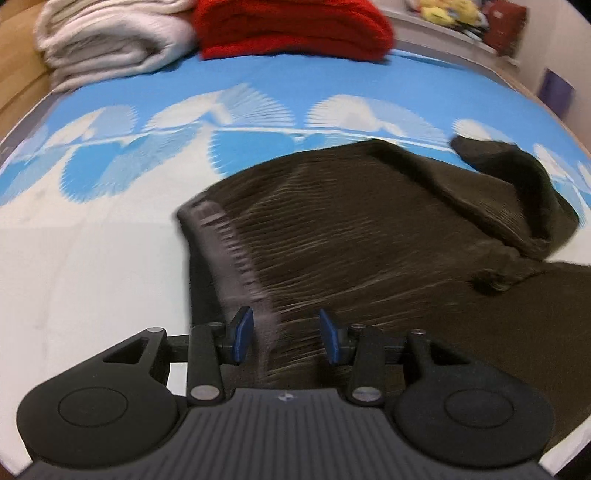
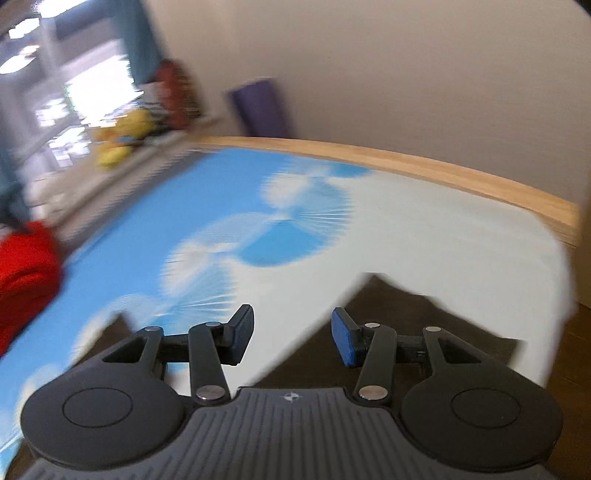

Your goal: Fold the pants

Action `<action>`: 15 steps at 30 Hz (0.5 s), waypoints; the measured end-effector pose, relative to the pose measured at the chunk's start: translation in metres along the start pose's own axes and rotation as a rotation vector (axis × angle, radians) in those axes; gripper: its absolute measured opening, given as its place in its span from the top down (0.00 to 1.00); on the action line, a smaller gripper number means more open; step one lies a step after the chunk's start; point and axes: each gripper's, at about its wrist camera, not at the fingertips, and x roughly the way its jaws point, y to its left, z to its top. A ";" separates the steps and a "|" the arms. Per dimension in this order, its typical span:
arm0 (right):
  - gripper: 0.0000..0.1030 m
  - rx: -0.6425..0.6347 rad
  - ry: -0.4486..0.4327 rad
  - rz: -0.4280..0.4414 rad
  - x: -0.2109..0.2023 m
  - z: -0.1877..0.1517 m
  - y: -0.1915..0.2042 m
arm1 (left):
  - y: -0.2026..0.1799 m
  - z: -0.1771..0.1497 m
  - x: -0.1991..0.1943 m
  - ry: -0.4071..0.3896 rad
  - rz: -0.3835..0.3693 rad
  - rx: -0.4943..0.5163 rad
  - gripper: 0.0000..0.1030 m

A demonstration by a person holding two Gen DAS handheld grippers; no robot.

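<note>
Dark brown corduroy pants (image 1: 369,229) lie spread on the blue and white sheet (image 1: 92,258), with the waistband at the left and a bunched fold at the right. My left gripper (image 1: 286,338) is open, hovering over the near waistband end with nothing between its pads. In the right wrist view, my right gripper (image 2: 291,339) is open and empty above the sheet (image 2: 424,240). Dark pants cloth (image 2: 388,306) shows just beyond and beneath its right finger, and a small piece shows at the left. Both views are motion-blurred.
A folded white blanket (image 1: 110,40) and a folded red blanket (image 1: 295,29) lie at the far edge; the red one also shows in the right wrist view (image 2: 26,266). A wooden bed rail (image 2: 443,170) borders the sheet. Toys (image 2: 122,140) sit on a shelf.
</note>
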 end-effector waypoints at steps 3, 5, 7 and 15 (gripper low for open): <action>0.52 -0.084 0.012 0.108 0.002 -0.007 0.032 | -0.027 0.003 0.007 0.000 -0.003 0.079 0.57; 0.52 -0.139 0.036 0.146 0.008 -0.013 0.052 | -0.044 0.007 0.014 0.004 0.003 0.112 0.57; 0.52 -0.176 0.074 0.180 0.014 -0.018 0.066 | -0.057 0.011 0.023 0.007 0.005 0.127 0.57; 0.29 -0.409 0.108 0.232 0.024 -0.039 0.130 | -0.076 0.021 0.027 -0.016 -0.015 0.126 0.56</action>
